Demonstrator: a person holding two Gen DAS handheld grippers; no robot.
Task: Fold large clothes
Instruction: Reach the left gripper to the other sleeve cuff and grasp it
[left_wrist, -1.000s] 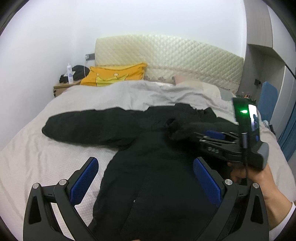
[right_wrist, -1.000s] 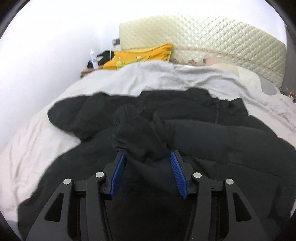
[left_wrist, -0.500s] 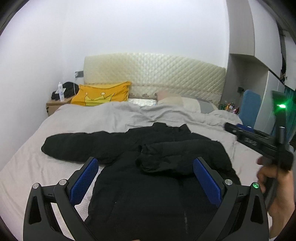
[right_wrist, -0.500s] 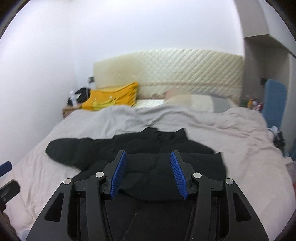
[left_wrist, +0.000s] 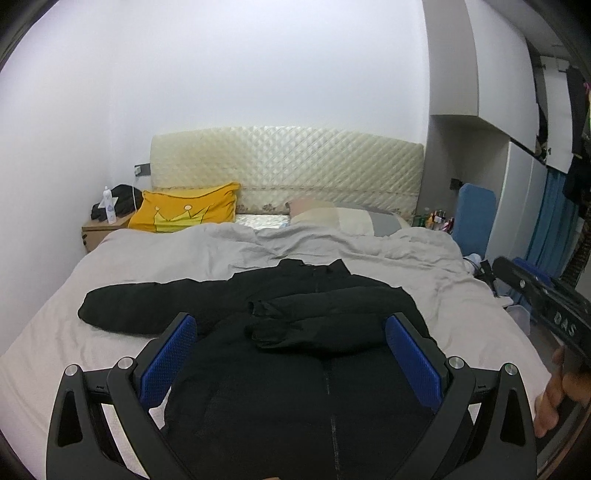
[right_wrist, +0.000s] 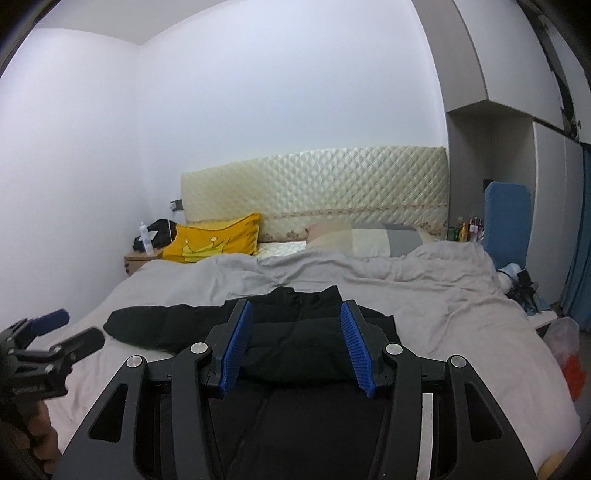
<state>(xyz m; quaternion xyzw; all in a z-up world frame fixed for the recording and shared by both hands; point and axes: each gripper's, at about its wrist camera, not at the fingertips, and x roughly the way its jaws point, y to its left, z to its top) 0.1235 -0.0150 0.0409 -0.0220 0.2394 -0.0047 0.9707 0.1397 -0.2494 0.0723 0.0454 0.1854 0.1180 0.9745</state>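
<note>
A big black coat (left_wrist: 295, 354) lies flat in the middle of the bed (left_wrist: 443, 280). One sleeve (left_wrist: 325, 317) is folded across its chest. The other sleeve (left_wrist: 140, 306) sticks out to the side. The left hand-held gripper (left_wrist: 291, 358) is spread wide with nothing in it. The right hand-held gripper (right_wrist: 295, 347) is part way apart and holds nothing.

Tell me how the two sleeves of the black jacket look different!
The left sleeve lies stretched straight out over the grey bedcover, while the right sleeve is folded across the black jacket's front. The left sleeve lies flat on the cover; the right sleeve sits bunched on the jacket's body, its cuff near the zip. Both are black and puffy.
</note>
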